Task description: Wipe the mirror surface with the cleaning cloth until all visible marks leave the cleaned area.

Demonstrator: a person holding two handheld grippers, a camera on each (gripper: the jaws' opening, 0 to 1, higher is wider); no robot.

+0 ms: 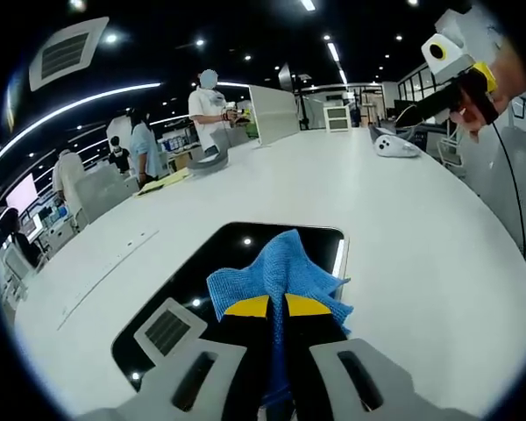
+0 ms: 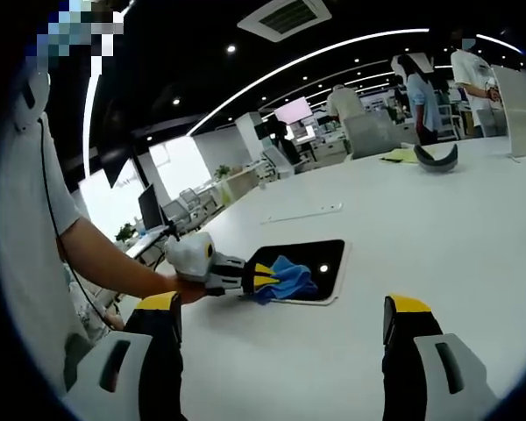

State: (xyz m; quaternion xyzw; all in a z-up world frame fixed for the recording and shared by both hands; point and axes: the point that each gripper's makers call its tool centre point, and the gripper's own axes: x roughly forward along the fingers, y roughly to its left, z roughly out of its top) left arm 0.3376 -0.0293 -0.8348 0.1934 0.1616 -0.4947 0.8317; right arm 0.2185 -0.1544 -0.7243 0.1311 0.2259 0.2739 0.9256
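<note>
Pinching the blue cleaning cloth [image 1: 279, 274] between closed jaws, your left gripper [image 1: 277, 307] presses it onto the mirror's [image 1: 193, 285] near end. The unwiped dark glass runs lengthwise straight ahead of it, so push forward. Your right gripper [image 2: 280, 329] hangs well apart, jaws spread and holding nothing.

A mirror [image 1: 245, 263] lies flat on a table [image 1: 421, 263]; a cloth [image 1: 276, 276] rests on the mirror's near part, pinched between the left gripper's [image 1: 276, 307] jaws; the right gripper [image 1: 460, 74] hangs above the table, well apart to the right; people [image 1: 212, 107] stand behind the table's far edge.
</note>
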